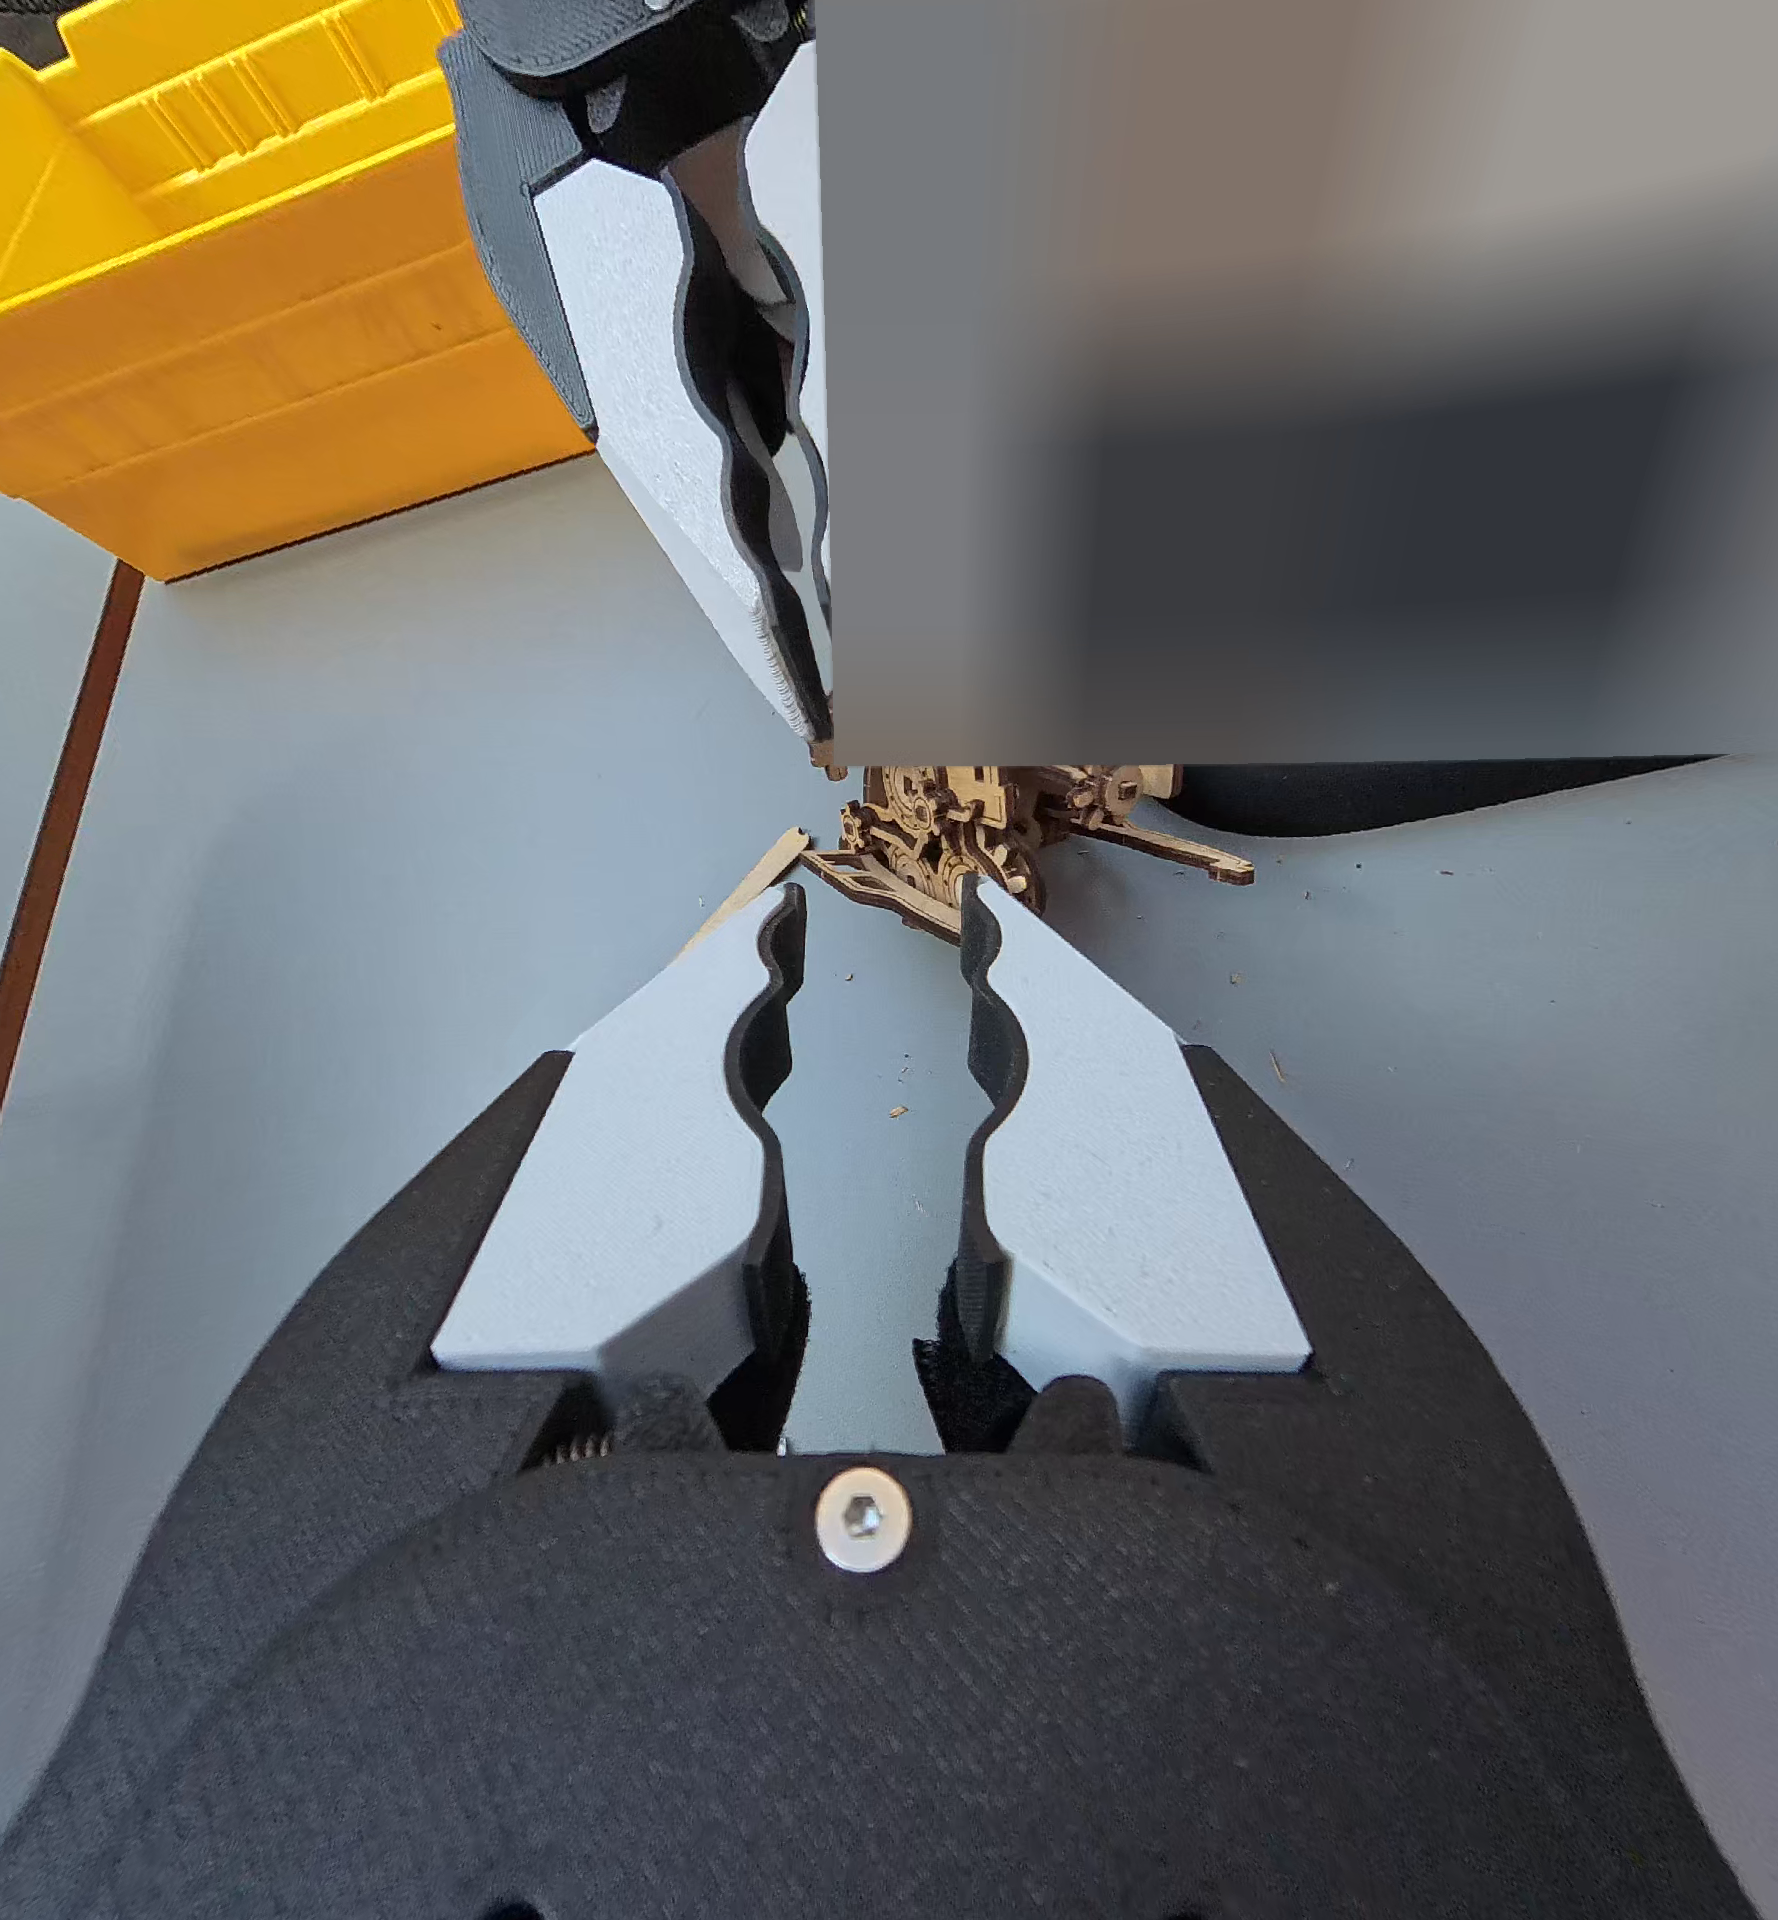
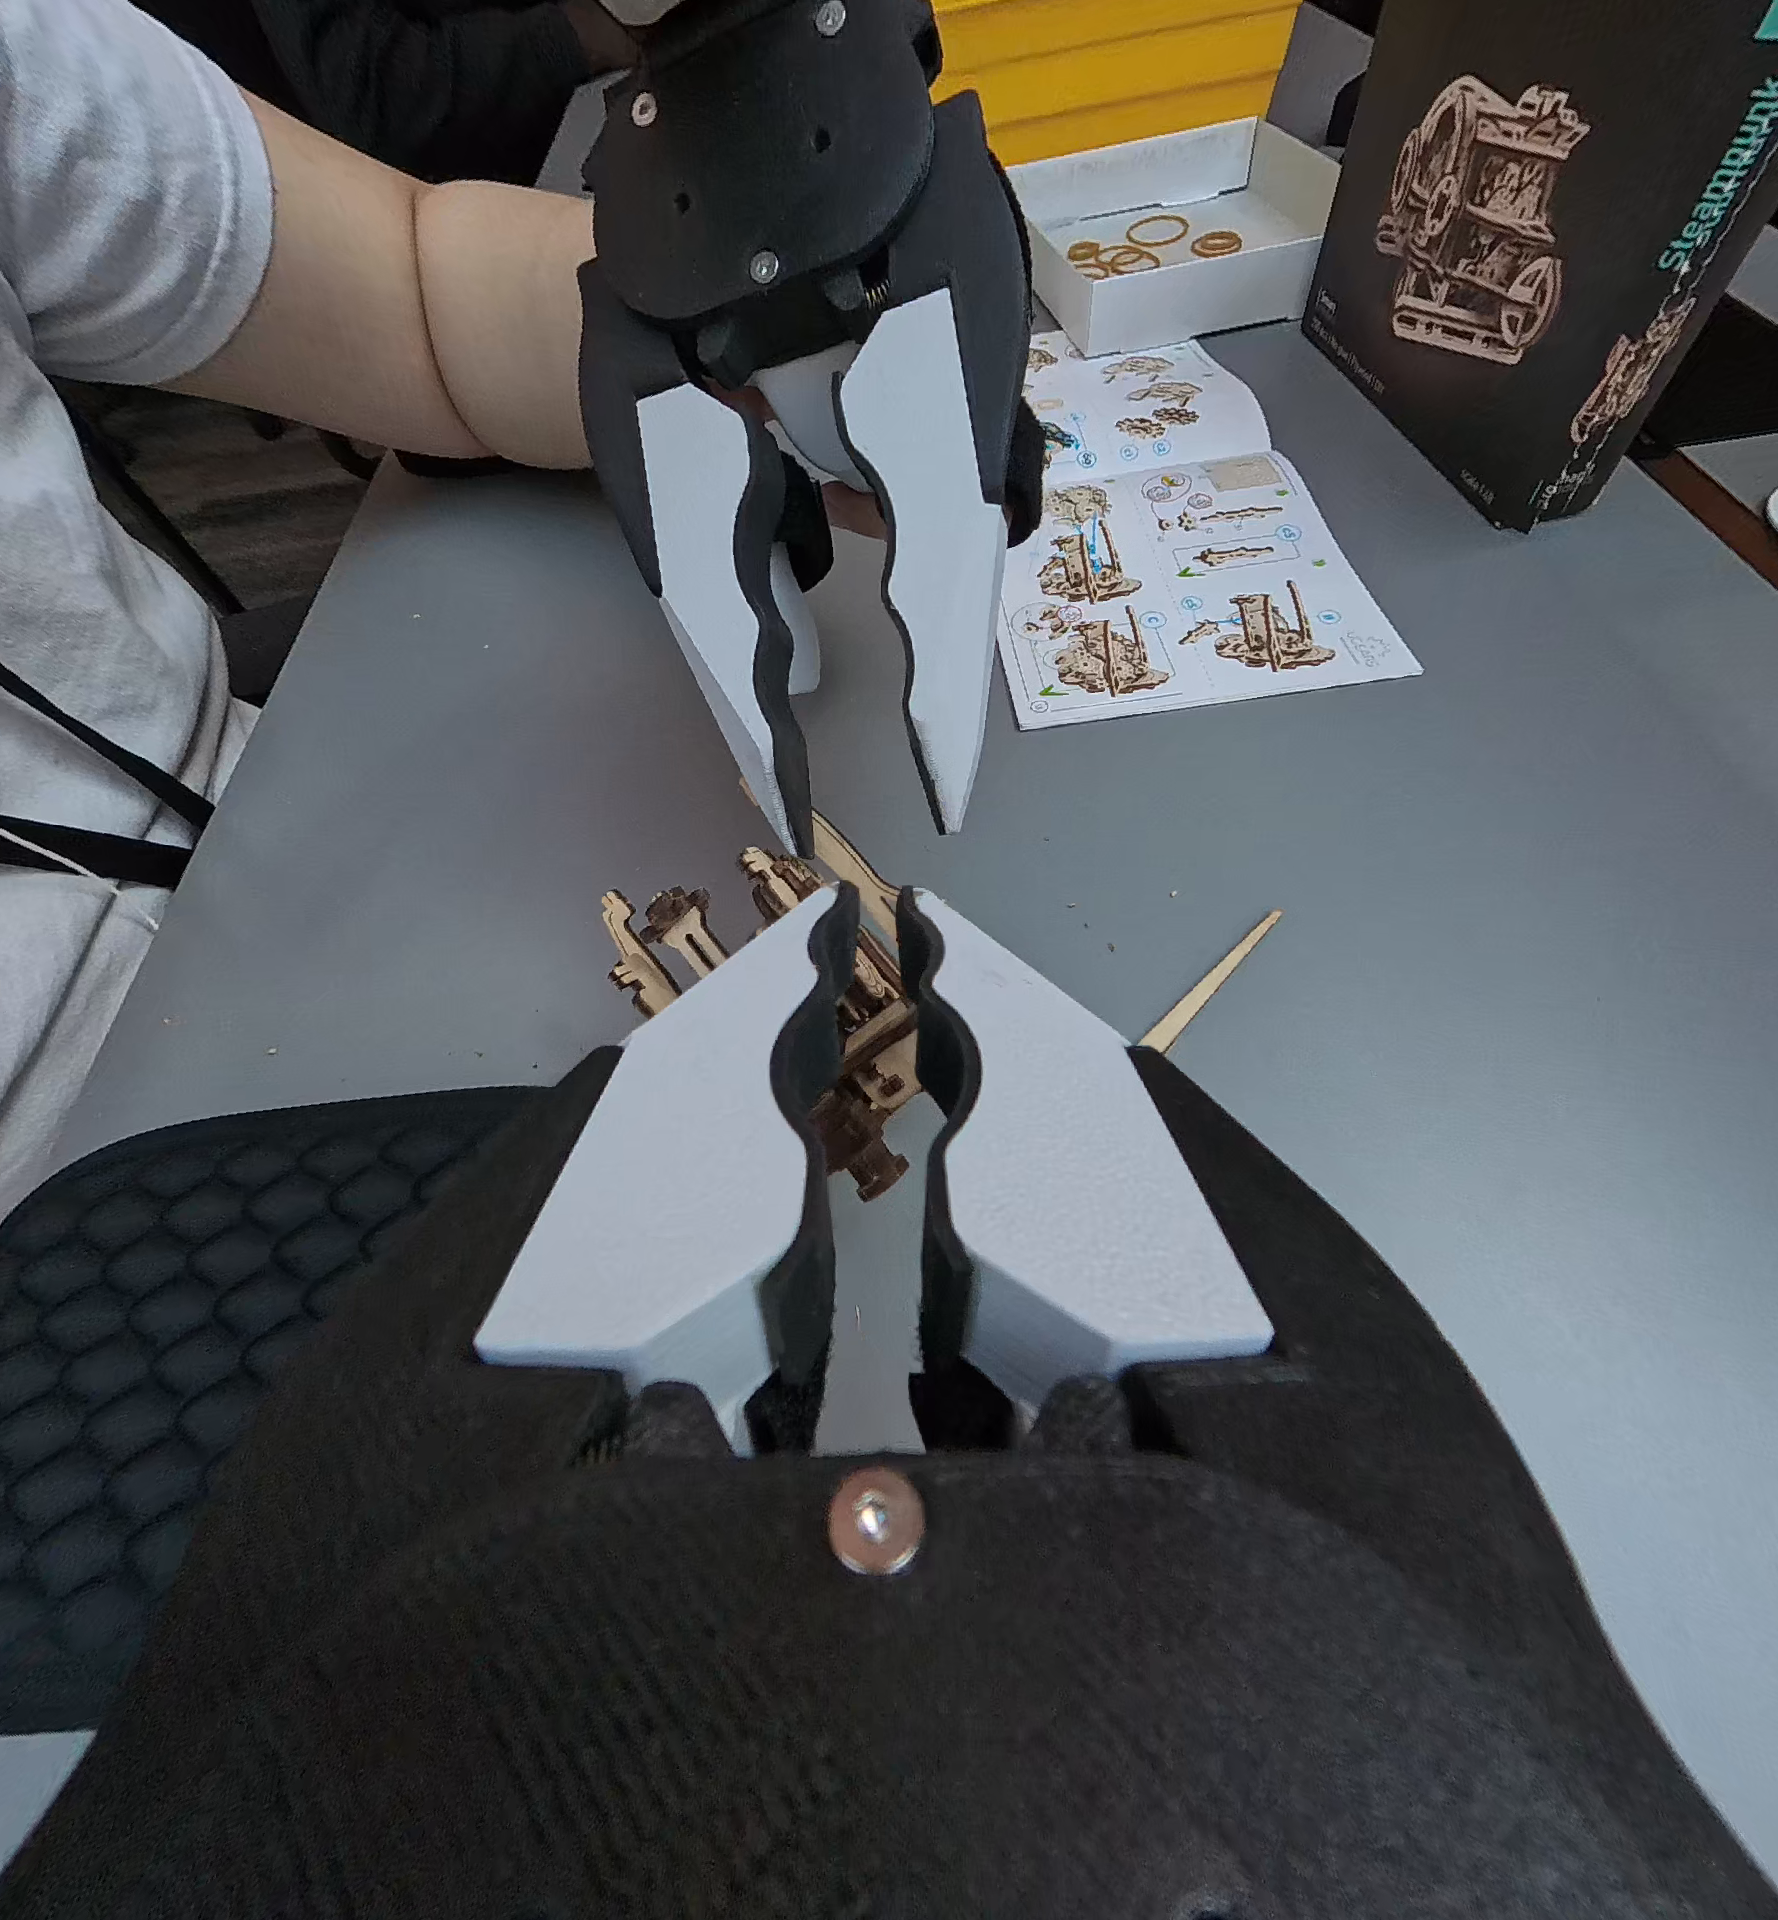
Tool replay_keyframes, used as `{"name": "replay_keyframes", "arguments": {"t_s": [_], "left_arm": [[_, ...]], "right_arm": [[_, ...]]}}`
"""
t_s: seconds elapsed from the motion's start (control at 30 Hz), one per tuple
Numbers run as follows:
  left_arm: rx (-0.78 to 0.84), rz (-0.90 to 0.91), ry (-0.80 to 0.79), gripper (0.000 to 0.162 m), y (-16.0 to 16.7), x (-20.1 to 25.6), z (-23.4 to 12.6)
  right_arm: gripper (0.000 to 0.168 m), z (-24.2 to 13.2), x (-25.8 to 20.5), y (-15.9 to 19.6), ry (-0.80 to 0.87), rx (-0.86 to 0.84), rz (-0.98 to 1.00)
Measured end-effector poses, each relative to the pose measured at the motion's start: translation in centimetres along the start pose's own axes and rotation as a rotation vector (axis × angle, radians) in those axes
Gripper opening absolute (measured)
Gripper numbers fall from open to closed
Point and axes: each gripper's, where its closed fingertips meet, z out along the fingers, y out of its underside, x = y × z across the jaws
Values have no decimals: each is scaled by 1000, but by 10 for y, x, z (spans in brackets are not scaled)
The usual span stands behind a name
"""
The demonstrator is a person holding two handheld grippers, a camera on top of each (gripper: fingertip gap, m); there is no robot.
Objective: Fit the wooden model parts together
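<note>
The wooden model [image 2: 869, 1070], a small laser-cut mechanism with gears and levers, lies on the grey table [image 2: 1384, 1039]. My right gripper [image 2: 880, 896] is closed to a narrow gap over it, and the model shows between the pads. In the left wrist view the right gripper [image 1: 820, 732] comes down from above with its tips on the top of the model [image 1: 952, 831]. My left gripper [image 1: 883, 891] is open, with its tips at the model's near edge. In the right wrist view the left gripper [image 2: 874, 831] hangs open just beyond the model. A loose wooden stick [image 2: 1212, 982] lies beside it.
A yellow bin [image 1: 241, 312] stands at the table's far left. An instruction sheet [image 2: 1197, 551], a white box of rings [image 2: 1165, 260] and a dark model box [image 2: 1519, 260] lie beyond. A person's arm [image 2: 397, 312] reaches in. A black mesh pad [image 2: 137, 1299] lies nearby. The grippers are tip to tip, or close to it. From the left gripper's tips to the loose wooden stick [image 2: 1212, 982] is close to 10 cm.
</note>
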Motion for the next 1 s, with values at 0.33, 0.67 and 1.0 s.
{"name": "replay_keyframes", "arguments": {"t_s": [0.33, 0.67, 1.0], "left_arm": [[-16, -7, 24, 30, 2, 9, 6], [-57, -23, 49, 34, 11, 15, 15], [-8, 47, 122, 25, -2, 25, 7]], "right_arm": [[57, -28, -12, 5, 45, -189, 84], [76, -10, -26, 31, 174, -436, 179], [80, 3, -39, 55, 96, -555, 163]]}}
